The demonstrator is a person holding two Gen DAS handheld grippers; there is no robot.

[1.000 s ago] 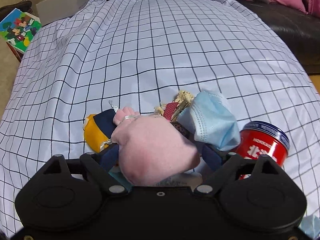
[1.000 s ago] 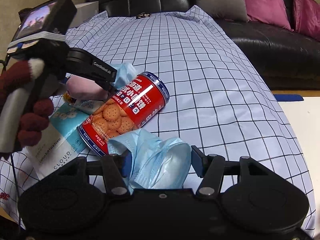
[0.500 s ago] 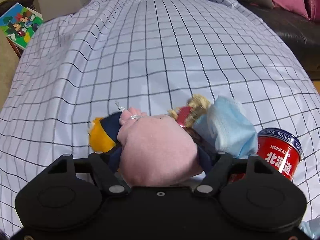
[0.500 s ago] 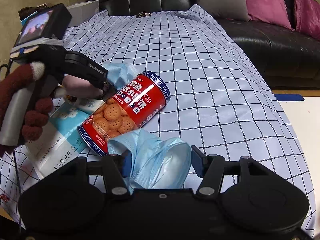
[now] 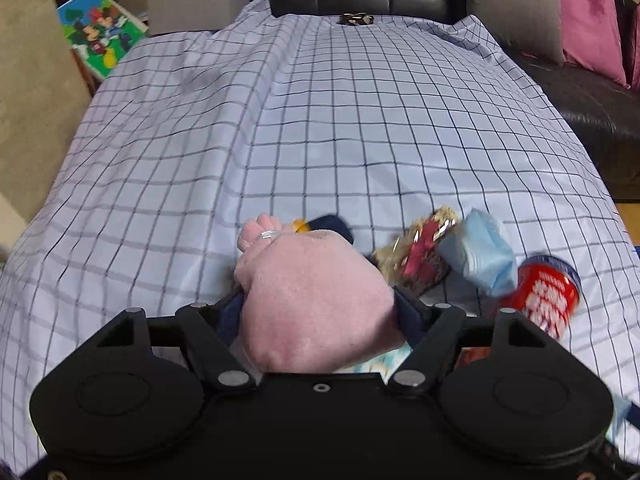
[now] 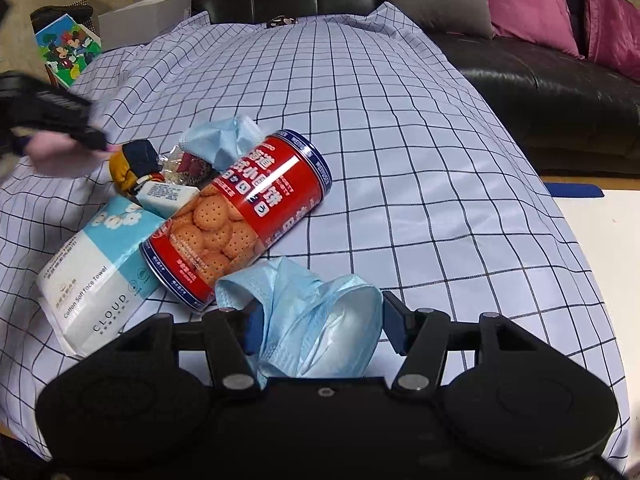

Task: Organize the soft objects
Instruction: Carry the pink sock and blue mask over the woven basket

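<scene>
The left gripper point(image 5: 320, 312) is clamping a pink plush toy point(image 5: 316, 304) between its fingers, lifting it clear. The right gripper point(image 6: 320, 326) is pinching a blue face mask point(image 6: 320, 320), hovering low.

I see open checkered cloth point(image 5: 320, 120) from 10 to 1 o'clock off the left wrist — clear passage. At 2 to 3 o'clock: snack packet point(image 5: 424, 256), blue mask point(image 5: 480, 256), biscuit tin point(image 6: 240, 220) crowded together — tissue pack point(image 6: 100, 268) beside the tin.

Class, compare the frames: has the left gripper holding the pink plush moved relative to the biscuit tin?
Yes. The left gripper with the pink plush has pulled leftward, away from the biscuit tin, which lies unmoved.
</scene>
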